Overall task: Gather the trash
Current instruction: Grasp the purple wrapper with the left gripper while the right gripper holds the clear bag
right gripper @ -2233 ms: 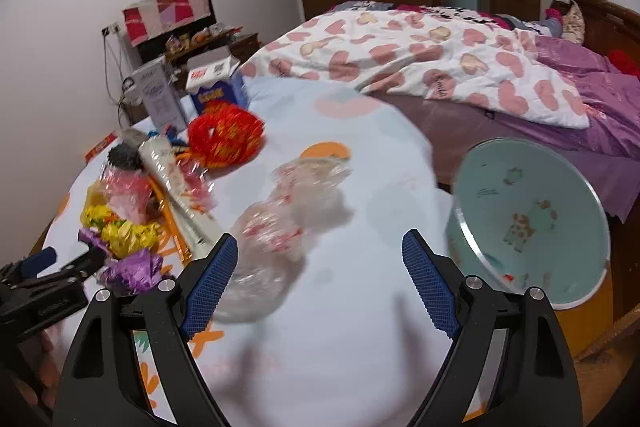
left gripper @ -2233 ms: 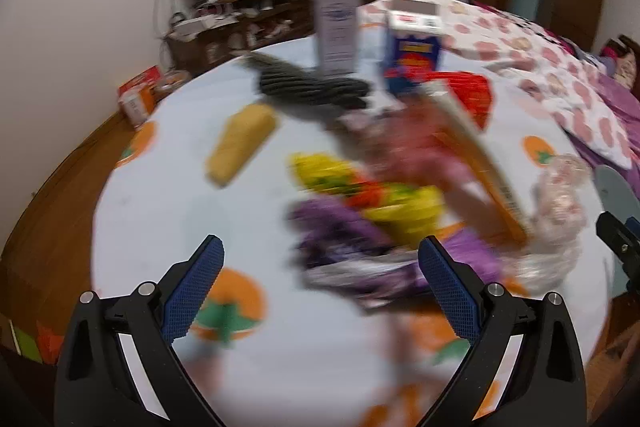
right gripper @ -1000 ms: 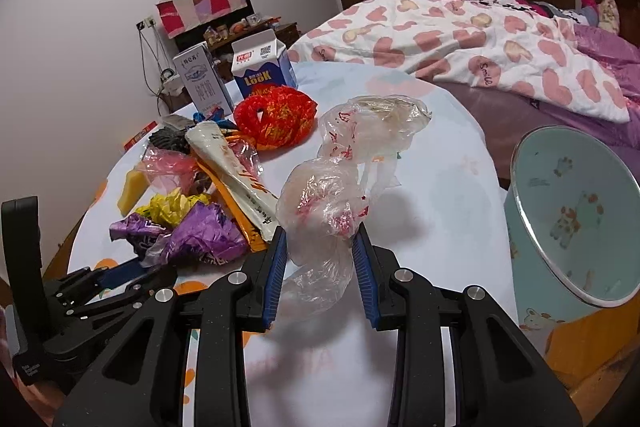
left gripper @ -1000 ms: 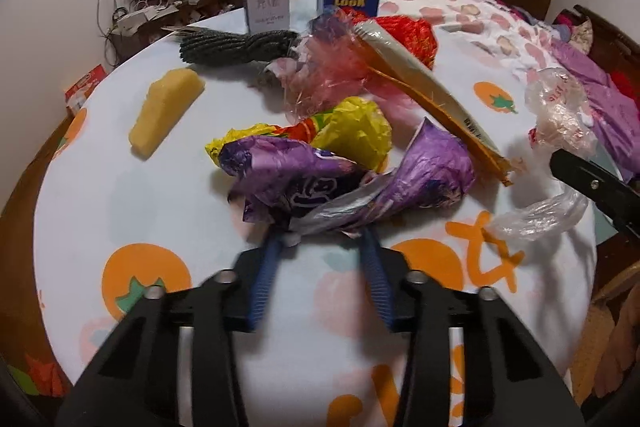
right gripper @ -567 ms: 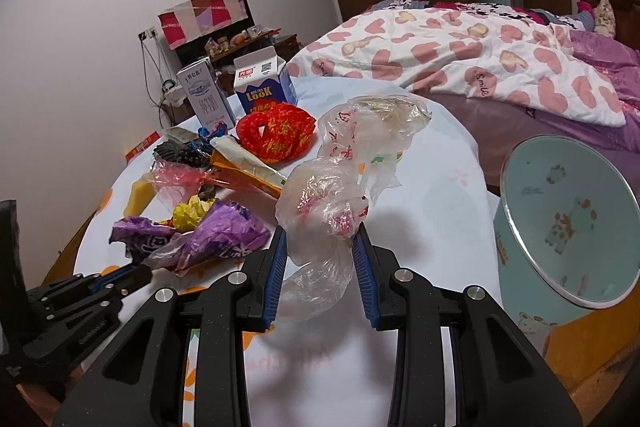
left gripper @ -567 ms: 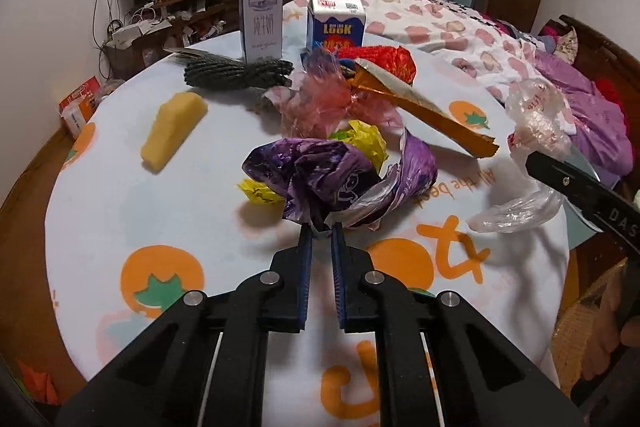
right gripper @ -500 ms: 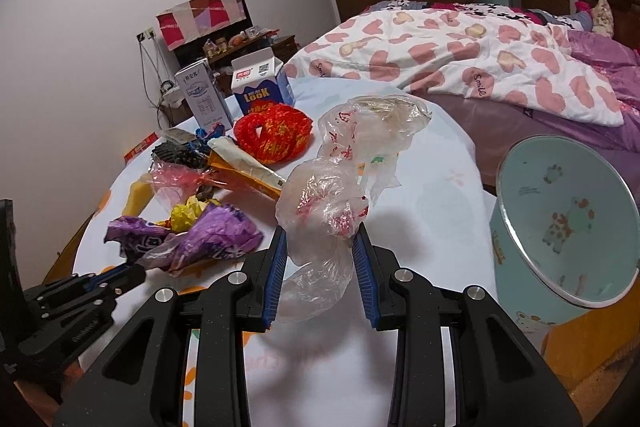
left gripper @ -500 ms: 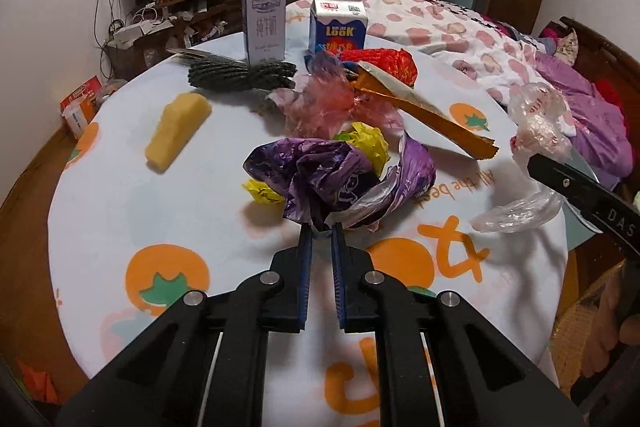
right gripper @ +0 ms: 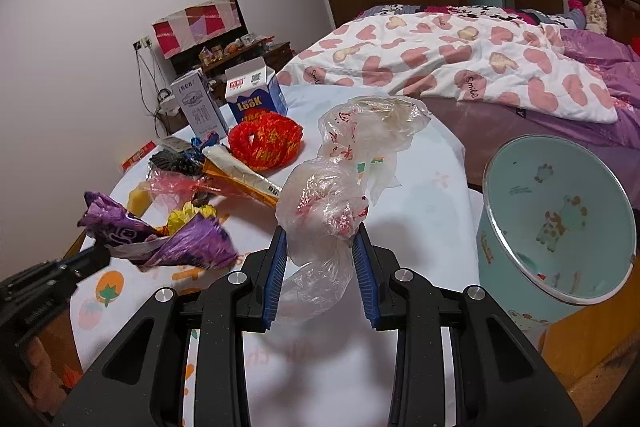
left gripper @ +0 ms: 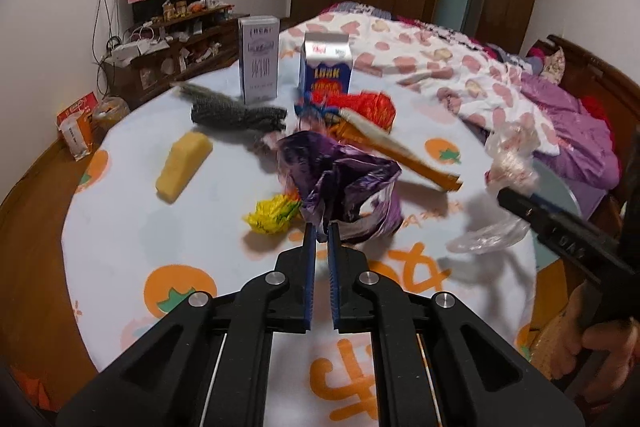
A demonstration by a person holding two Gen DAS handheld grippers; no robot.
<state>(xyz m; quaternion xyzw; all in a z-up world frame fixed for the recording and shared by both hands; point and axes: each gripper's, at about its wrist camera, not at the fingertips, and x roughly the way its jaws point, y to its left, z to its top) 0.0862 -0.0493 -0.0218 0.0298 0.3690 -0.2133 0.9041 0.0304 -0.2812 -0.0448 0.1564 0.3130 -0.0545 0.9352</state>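
My left gripper (left gripper: 320, 233) is shut on a crumpled purple wrapper (left gripper: 340, 183) and holds it lifted above the round table (left gripper: 140, 219); the wrapper also shows in the right wrist view (right gripper: 176, 239). My right gripper (right gripper: 320, 239) is shut on a clear plastic bag (right gripper: 344, 183) with red print, held above the table. A light-blue trash bin (right gripper: 560, 219) stands to the right of the table. A yellow wrapper (left gripper: 276, 217), a pink bag (right gripper: 176, 187), a long orange-and-white wrapper (left gripper: 396, 151) and a red wrapper (right gripper: 266, 141) lie on the table.
A blue milk carton (left gripper: 326, 71), a grey box (left gripper: 259, 61), a dark grey cloth (left gripper: 236, 115) and a yellow sponge block (left gripper: 184, 167) are on the far part of the table. A bed with a heart-print quilt (right gripper: 460, 67) lies behind.
My left gripper has lifted the purple wrapper off the table, leaving the yellow wrapper below. My right gripper still holds the clear bag, slightly higher and closer to the bin.
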